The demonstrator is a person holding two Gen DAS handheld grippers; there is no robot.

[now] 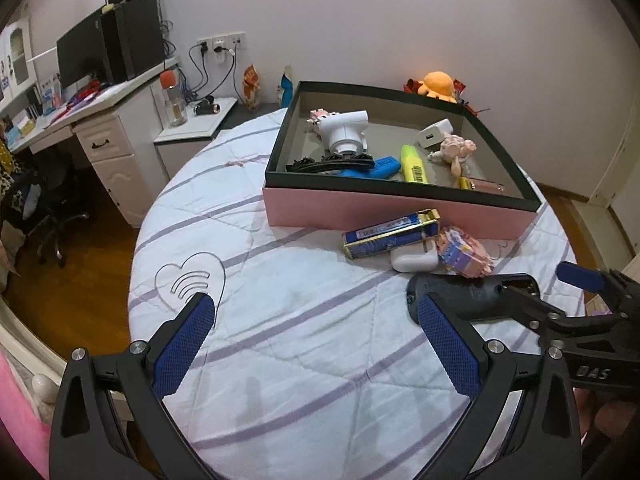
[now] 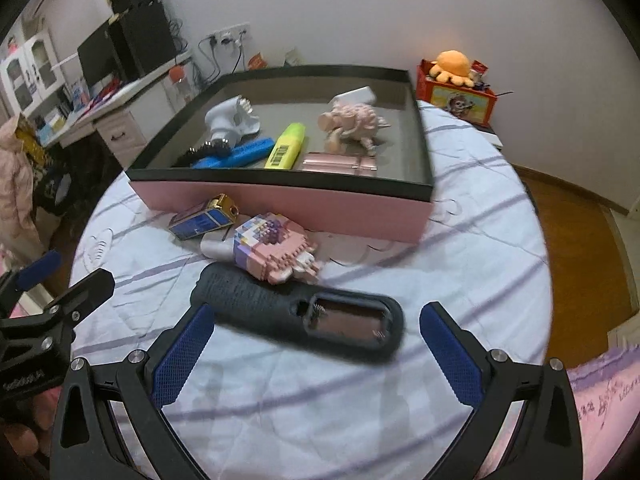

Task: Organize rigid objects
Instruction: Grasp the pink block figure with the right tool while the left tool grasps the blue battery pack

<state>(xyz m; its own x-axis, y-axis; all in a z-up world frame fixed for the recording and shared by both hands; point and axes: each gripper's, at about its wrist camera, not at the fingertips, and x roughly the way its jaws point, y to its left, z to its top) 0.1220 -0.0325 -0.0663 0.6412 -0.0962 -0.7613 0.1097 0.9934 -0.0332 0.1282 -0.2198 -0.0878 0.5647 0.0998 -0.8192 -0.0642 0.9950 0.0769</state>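
Observation:
A pink box with a black rim [image 1: 400, 210] [image 2: 280, 200] stands on the round table and holds a white device [image 1: 344, 130], a yellow highlighter [image 2: 286, 146], a blue piece, a pink figure [image 2: 354, 122] and more. In front of it lie a blue and gold pack [image 1: 390, 234] [image 2: 202, 220], a white case [image 1: 412, 260], a pink brick model [image 2: 276, 250] and a black remote-like body [image 2: 296, 314] [image 1: 460, 296]. My right gripper [image 2: 316, 338] is open, with the black body lying between its fingers. My left gripper [image 1: 316, 328] is open and empty over bare cloth.
The table wears a white cloth with purple stripes [image 1: 300, 360]. A desk with a monitor [image 1: 88, 56] stands at the left, wooden floor below. A red box with an orange plush [image 2: 454, 66] stands behind the table.

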